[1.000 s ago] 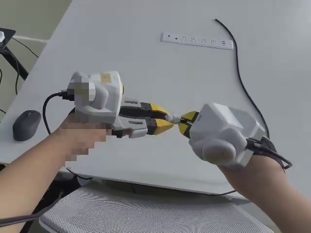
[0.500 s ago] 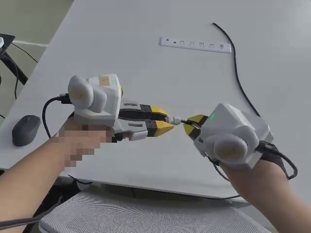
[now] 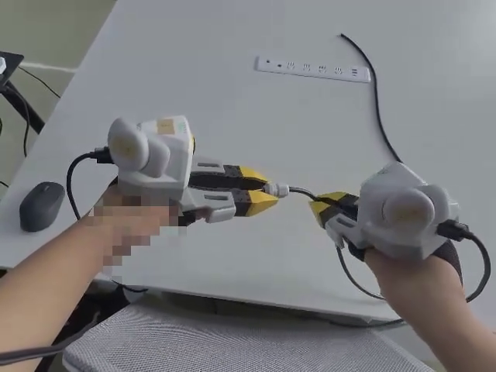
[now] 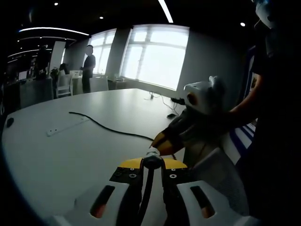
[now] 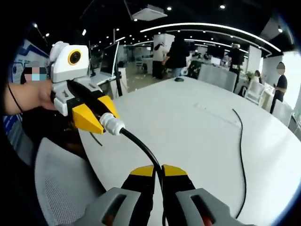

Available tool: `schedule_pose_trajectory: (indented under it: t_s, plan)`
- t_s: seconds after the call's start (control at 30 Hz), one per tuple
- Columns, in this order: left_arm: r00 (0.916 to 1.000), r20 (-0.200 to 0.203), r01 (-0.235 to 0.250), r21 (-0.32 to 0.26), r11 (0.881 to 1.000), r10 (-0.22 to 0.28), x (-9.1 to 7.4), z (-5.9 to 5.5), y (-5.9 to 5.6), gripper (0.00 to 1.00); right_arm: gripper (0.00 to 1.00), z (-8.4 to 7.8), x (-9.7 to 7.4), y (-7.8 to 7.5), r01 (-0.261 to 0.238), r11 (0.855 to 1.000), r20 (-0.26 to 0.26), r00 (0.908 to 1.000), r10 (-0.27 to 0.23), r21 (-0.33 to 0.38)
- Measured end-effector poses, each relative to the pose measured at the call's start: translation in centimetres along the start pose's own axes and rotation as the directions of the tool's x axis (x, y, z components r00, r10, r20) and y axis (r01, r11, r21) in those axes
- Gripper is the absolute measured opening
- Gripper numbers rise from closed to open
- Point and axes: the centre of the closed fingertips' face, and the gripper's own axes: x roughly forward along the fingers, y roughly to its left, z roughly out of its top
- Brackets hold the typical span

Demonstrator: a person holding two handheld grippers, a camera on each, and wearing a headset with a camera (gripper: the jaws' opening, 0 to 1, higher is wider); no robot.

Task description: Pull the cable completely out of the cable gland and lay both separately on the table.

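My left gripper [image 3: 267, 195] is shut on a white cable gland [image 3: 277, 189], held above the near edge of the white table [image 3: 232, 101]. A black cable [image 3: 304, 194] comes out of the gland and runs to my right gripper [image 3: 322, 208], which is shut on it a short way to the right. In the right gripper view the gland [image 5: 112, 124] sits at the left gripper's yellow tips and the cable [image 5: 141, 147] curves down into my own jaws [image 5: 158, 170]. In the left gripper view the gland [image 4: 152, 159] stands between my jaws, with the right gripper [image 4: 164, 140] beyond it.
A white power strip [image 3: 312, 68] lies at the back of the table with a long black cord [image 3: 380, 116] curving toward the right. A dark mouse [image 3: 41, 204] rests at the left edge. A mesh chair [image 3: 217, 341] is below the table's front edge.
My right gripper has moved to the right, away from the left one, baring a longer stretch of black cable between the gland and its jaws. The left gripper has stayed put.
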Motion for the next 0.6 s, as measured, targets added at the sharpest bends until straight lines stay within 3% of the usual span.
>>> schedule_pose_trajectory:
  t_s: [0.23,0.43,0.6]
  plan:
    - [1.0000,-0.001,-0.001,0.000,1.000,0.001,0.0,-0.1,0.1,0.15,0.00,-1.5,0.5,-1.2,0.028,0.995,-0.027,0.9993,-0.025,0.096]
    - [1.0000,-0.003,0.000,0.001,1.000,0.000,-0.1,-0.3,0.2,0.15,0.00,-3.4,0.9,-2.1,0.051,0.975,-0.070,0.9969,-0.036,0.218]
    - [1.0000,-0.001,0.001,-0.009,1.000,-0.001,0.0,-0.6,0.0,0.15,0.00,-4.1,1.0,-2.2,0.055,0.964,-0.085,0.9958,-0.034,0.259]
